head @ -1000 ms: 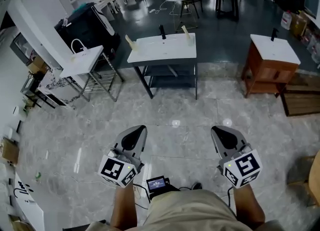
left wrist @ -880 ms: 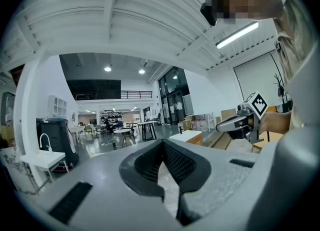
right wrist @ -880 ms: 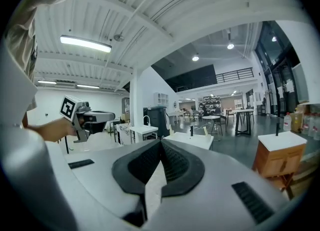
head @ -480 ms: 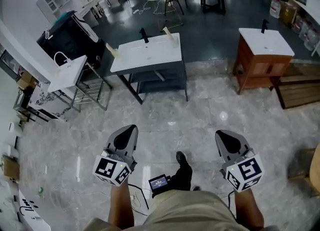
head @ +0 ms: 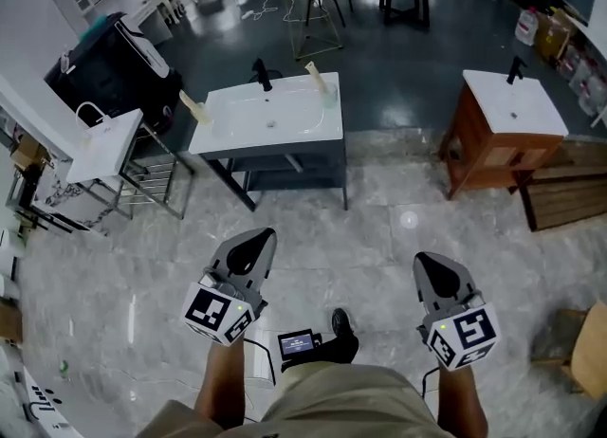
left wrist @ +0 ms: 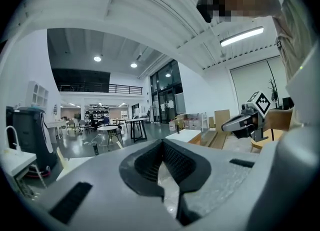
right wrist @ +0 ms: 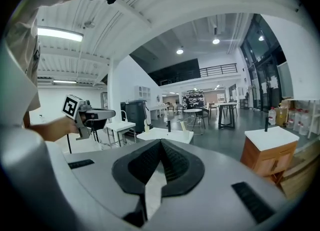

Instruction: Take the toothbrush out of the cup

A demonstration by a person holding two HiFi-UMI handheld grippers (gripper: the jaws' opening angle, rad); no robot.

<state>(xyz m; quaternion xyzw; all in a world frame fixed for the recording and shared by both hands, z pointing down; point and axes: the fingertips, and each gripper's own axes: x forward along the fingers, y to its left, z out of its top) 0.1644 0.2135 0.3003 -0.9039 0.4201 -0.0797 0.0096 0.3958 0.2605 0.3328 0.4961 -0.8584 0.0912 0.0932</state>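
Nearest us, the left gripper (head: 261,239) and the right gripper (head: 427,261) hang over the marble floor (head: 379,223), each with its jaws pressed together on nothing (both empty). We judge this the approach step: next we must reach the white washbasin (head: 270,118) and open one gripper. On its far right corner stands the pale, translucent cup (head: 329,97), with the toothbrush (head: 313,72) leaning out leftward.

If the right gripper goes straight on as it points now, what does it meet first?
Probably the white washbasin top on a dark metal frame, just above the shut tips of the right gripper. Only grey marble floor lies between; depth is unclear.
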